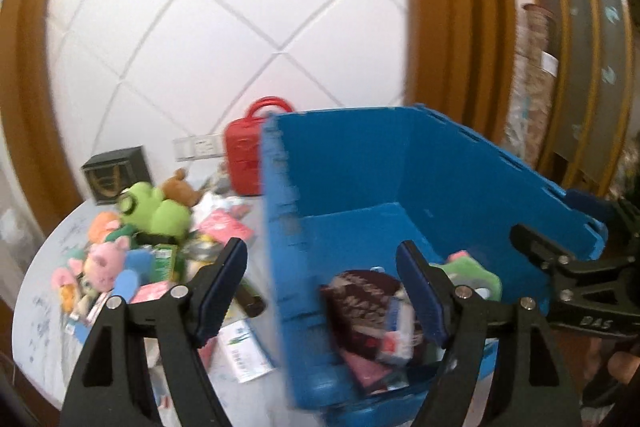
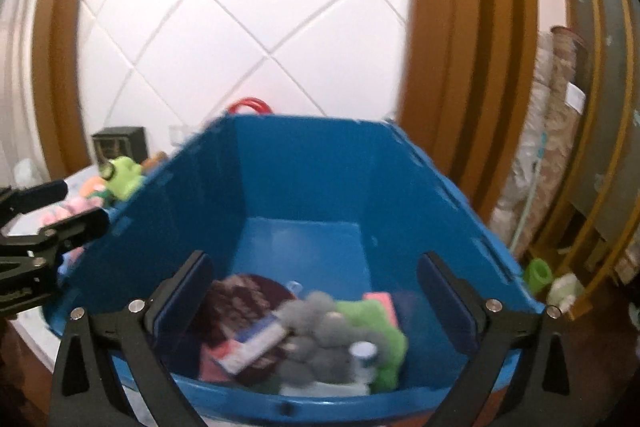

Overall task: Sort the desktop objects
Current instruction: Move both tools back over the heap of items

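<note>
So the backdrop is a white tiled wall (image 1: pixel 224 11) with diagonal grout lines and brown wooden frames (image 1: pixel 448 7) either side, and below it a pale round table (image 1: pixel 48 315) covered in clutter. Sitting on it is the big blue plastic crate (image 2: pixel 304 179), which fills the middle of the right wrist view and the right half of the left wrist view. In the bottom of the crate, at the near end, I can see a dark maroon patterned pouch (image 2: pixel 244 299), a grey fluffy plush (image 2: pixel 316 339), a green plush (image 2: pixel 384 331) and some small packets, all pretty blurry. My left gripper (image 1: pixel 322 291) is spread with nothing between its pads, one finger over the table and one over the crate's near left corner. My right gripper (image 2: pixel 316 303) is spread as wide as it goes, empty too, hanging over the crate's near end. Left of the crate in the left wrist view there's the unsorted pile: a green frog plush (image 1: pixel 156 211), a pink pig plush (image 1: pixel 106 263), a brown bear plush (image 1: pixel 180 189), and flat packets. Behind that, a red hard case with a handle (image 1: pixel 248 155) and a dark square box (image 1: pixel 116 175) at the wall.
</note>
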Motion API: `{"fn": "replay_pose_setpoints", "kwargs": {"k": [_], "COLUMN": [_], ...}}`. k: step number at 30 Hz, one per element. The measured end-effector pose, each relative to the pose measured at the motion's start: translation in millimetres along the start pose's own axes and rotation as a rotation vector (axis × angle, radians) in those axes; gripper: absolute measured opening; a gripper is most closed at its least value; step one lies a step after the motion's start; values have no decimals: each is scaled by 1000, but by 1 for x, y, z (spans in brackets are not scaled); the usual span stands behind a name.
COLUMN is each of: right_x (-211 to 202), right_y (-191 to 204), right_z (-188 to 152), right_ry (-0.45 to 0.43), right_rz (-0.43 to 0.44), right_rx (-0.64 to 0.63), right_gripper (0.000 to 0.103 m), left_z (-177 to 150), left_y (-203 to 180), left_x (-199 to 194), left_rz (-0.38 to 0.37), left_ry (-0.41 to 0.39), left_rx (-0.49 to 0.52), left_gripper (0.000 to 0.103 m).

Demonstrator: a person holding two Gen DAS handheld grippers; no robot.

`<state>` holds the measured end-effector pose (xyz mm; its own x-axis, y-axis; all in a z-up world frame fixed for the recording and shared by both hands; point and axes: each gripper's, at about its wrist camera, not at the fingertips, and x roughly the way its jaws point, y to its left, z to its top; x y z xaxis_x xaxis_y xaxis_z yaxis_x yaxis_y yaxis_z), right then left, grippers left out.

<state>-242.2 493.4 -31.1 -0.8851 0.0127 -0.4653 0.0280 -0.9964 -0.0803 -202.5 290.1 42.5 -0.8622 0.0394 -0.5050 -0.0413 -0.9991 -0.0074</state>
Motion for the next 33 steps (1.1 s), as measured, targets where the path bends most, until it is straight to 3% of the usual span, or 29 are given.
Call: {"fn": "replay_pose_setpoints", "kwargs": {"k": [12, 17, 24, 29, 33], "right_x": [3, 18, 64, 100, 120], "right_y": [175, 250, 342, 389, 412], "right_z": [26, 21, -25, -73, -100], "right_ry": [-46, -16, 156, 311, 378], "right_rz": [177, 221, 235, 235, 228], "right_rx": [-91, -91, -73, -62, -61], "right_gripper": [103, 103, 103, 103, 103], "left_z": [-40, -77, -145, -196, -226], "left_y": [188, 284, 398, 443, 462], "left_x": [-12, -9, 10, 44, 65], "left_rz": [138, 185, 201, 178, 147], "left_ry": [38, 115, 261, 385, 444], "left_rx": [-94, -80, -99, -117, -131], "left_gripper": [79, 79, 79, 79, 79]}}
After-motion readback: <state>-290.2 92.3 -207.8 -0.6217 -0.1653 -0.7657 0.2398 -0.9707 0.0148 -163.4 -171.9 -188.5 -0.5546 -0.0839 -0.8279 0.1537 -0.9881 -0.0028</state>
